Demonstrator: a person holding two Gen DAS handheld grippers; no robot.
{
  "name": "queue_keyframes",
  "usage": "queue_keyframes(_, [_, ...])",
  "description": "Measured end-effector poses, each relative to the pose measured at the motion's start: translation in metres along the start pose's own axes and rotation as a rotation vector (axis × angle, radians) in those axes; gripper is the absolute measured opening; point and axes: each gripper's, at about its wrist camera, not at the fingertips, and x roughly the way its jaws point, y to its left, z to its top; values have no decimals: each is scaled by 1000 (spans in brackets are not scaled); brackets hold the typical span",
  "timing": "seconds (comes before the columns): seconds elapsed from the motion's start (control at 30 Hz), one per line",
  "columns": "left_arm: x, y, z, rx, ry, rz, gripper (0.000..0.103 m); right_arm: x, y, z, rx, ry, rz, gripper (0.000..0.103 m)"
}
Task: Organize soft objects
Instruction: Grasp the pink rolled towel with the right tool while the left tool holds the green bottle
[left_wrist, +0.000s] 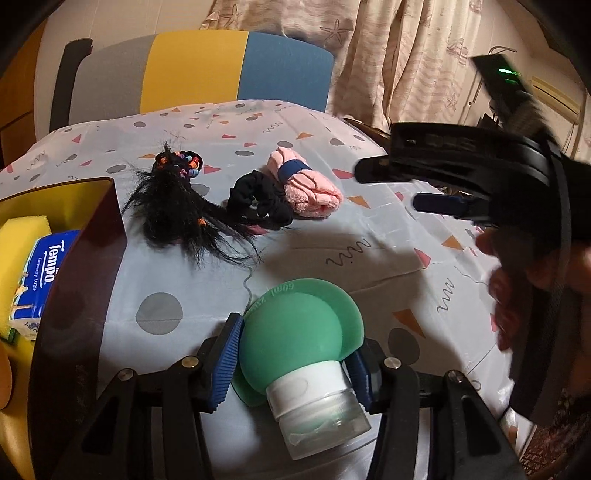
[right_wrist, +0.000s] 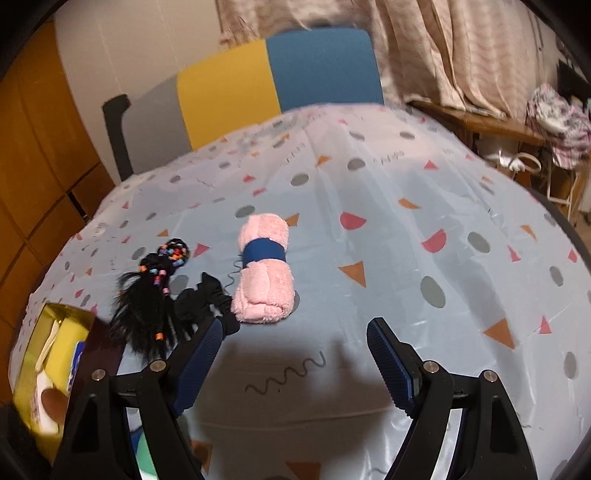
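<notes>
We see the table (right_wrist: 424, 206) with its patterned cloth, and the box (left_wrist: 74, 280) at its left edge already holding a tissue pack (left_wrist: 37, 273). Left outside are the black wig (left_wrist: 177, 218), the pink towel roll (right_wrist: 264, 280) and the black scrunchie (left_wrist: 258, 206). Our left gripper (left_wrist: 291, 354) clamps the green squeeze bottle (left_wrist: 295, 328); our right gripper (right_wrist: 295, 362) stands wide and empty.

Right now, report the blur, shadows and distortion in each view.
Left wrist view: the right gripper and the hand holding it smear with motion blur; the green bottle is sharp, and fisheye bends the table. Right wrist view: dark gripper shadow under the pink towel roll; chair and curtains soft, black corners.
</notes>
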Motion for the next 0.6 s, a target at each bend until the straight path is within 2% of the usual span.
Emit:
queue_keyframes(0.07, [0, 2, 0, -9, -2, -12, 53, 17, 1, 10, 12, 21, -14, 75])
queue_keyframes(0.17, [0, 8, -1, -36, -5, -45, 53, 44, 8, 27, 28, 60, -9, 75])
queue_keyframes(0.3, [0, 10, -1, -48, -10, -64, 53, 75, 27, 46, -16, 96, -34, 74])
queue_keyframes(0.4, [1, 11, -2, -49, -12, -69, 54, 100, 38, 56, -50, 137, -45, 64])
queue_keyframes(0.47, [1, 11, -2, -52, -13, -74, 54, 113, 43, 57, -92, 163, -83, 58])
queue_keyframes(0.6, [2, 11, -3, -55, -15, -78, 54, 118, 37, 51, -94, 180, -96, 43])
